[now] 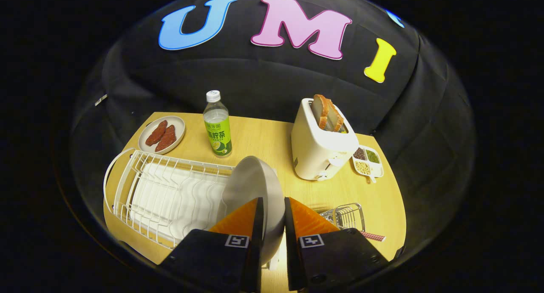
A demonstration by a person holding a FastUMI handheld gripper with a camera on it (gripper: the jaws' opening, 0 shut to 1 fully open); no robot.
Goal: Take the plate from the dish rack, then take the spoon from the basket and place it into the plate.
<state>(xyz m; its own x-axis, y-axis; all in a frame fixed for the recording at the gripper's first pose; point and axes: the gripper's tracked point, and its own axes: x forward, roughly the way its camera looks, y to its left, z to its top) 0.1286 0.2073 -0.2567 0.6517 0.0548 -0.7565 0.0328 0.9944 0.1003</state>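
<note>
A pale grey plate [250,187] stands on edge between my fingers, lifted above the right end of the white wire dish rack [161,191]. My gripper [274,208] is shut on the plate's rim, one orange finger on each side. A small wire basket [346,216] sits on the table just right of my right finger; something with a red checked end pokes out past it, and the spoon itself is hard to make out.
On the wooden table [263,136] stand a green-labelled bottle [217,125], a white toaster [321,148] with bread, a small plate of red slices [162,133] at the far left, and a divided dish of grains [367,161] right of the toaster.
</note>
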